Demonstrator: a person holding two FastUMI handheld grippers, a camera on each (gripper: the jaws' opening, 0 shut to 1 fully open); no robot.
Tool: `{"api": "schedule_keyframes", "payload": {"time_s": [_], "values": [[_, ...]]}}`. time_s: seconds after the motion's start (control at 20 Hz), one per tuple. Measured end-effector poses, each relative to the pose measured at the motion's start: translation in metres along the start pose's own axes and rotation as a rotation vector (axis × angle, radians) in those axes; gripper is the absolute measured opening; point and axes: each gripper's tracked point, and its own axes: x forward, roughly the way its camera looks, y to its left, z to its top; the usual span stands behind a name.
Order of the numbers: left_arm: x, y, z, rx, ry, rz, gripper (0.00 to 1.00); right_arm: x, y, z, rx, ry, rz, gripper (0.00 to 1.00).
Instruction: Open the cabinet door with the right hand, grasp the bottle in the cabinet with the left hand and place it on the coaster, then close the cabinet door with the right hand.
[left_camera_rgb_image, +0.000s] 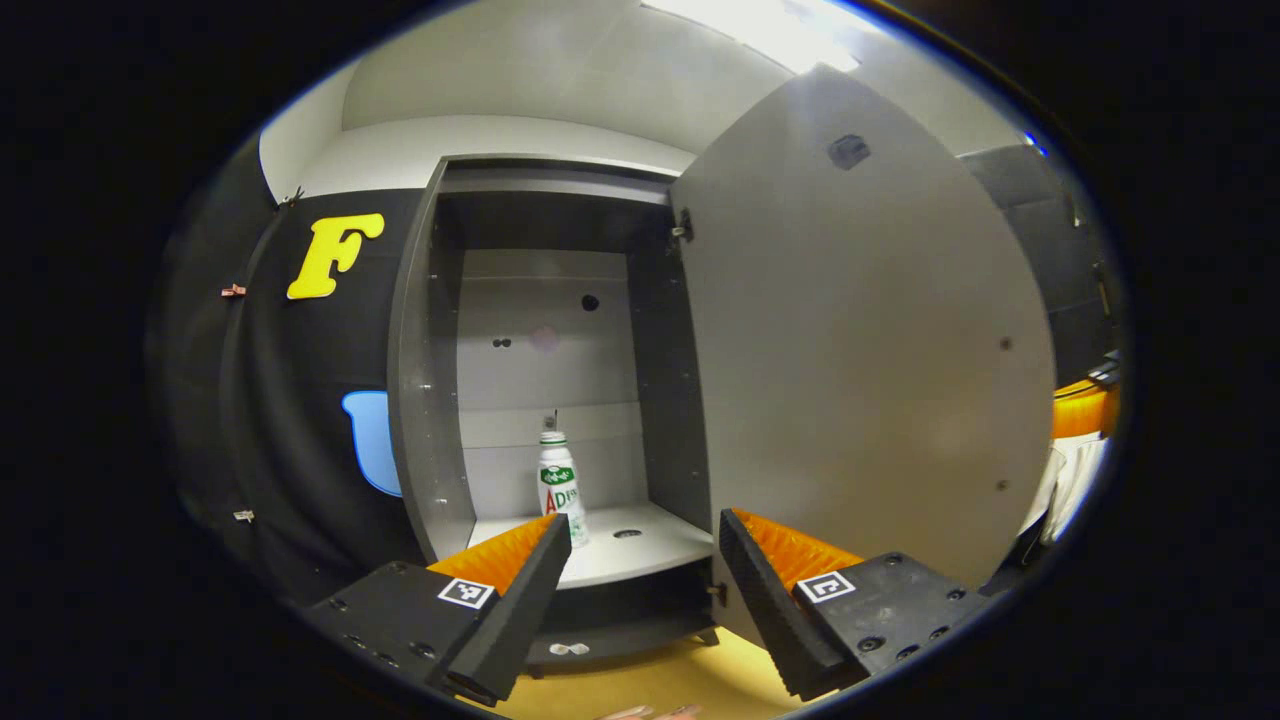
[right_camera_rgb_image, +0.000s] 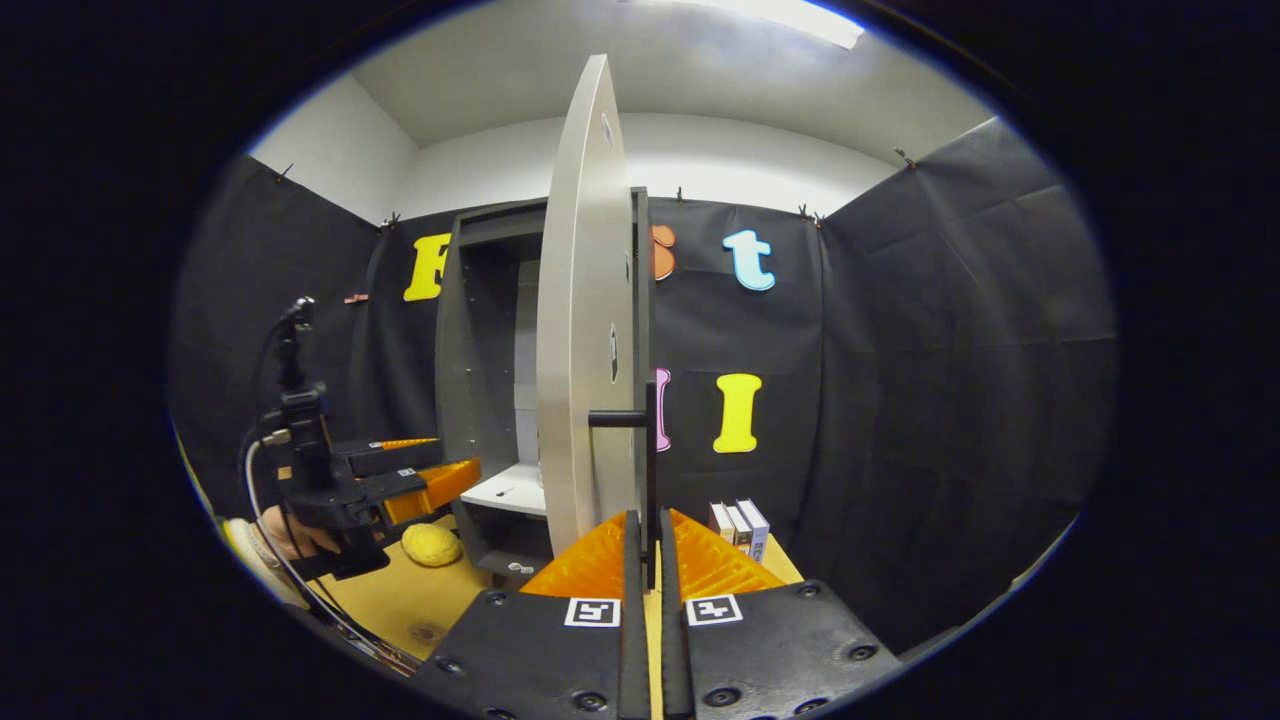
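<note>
A: Bottle (left_camera_rgb_image: 560, 485) stands upright on the cabinet (left_camera_rgb_image: 600, 560) shelf, straight ahead of the left gripper (left_camera_rgb_image: 645, 560), just beyond its left fingertip and not touched

B: And those jaws?

A: Spread wide, nothing between them. Right gripper (right_camera_rgb_image: 648, 540) is pressed together on the door handle (right_camera_rgb_image: 650, 450), with the cabinet door (right_camera_rgb_image: 585, 330) edge-on, rising directly above its jaws

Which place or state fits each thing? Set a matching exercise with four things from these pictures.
Things:
1. bottle
2. door
3. left gripper
4. right gripper

Places or states:
A. swung open
B. shut on the handle
C. standing on the cabinet shelf
D. open, in front of the cabinet

Pairs: 1-C, 2-A, 3-D, 4-B
</note>
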Motion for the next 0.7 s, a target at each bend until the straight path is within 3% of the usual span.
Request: {"api": "schedule_keyframes", "payload": {"time_s": [0.35, 0.4, 0.55, 0.6, 0.7], "values": [[0.099, 0.056, -0.025, -0.041, 0.015, 0.009, 0.94, -0.013, -0.005, 0.002, -0.031, 0.009, -0.176, 0.09], [0.115, 0.063, -0.031, -0.046, 0.020, 0.010, 0.98, -0.014, -0.006, 0.003, -0.036, 0.009, -0.201, 0.10], [0.153, 0.075, -0.047, -0.060, 0.040, 0.006, 0.94, -0.018, 0.001, 0.006, -0.050, 0.008, -0.250, 0.09], [0.166, 0.080, -0.053, -0.059, 0.045, 0.004, 0.98, -0.017, 0.002, 0.007, -0.055, 0.006, -0.264, 0.09], [0.188, 0.092, -0.065, -0.061, 0.061, 0.022, 0.94, -0.013, 0.002, 0.008, -0.057, 0.004, -0.301, 0.09]]}}
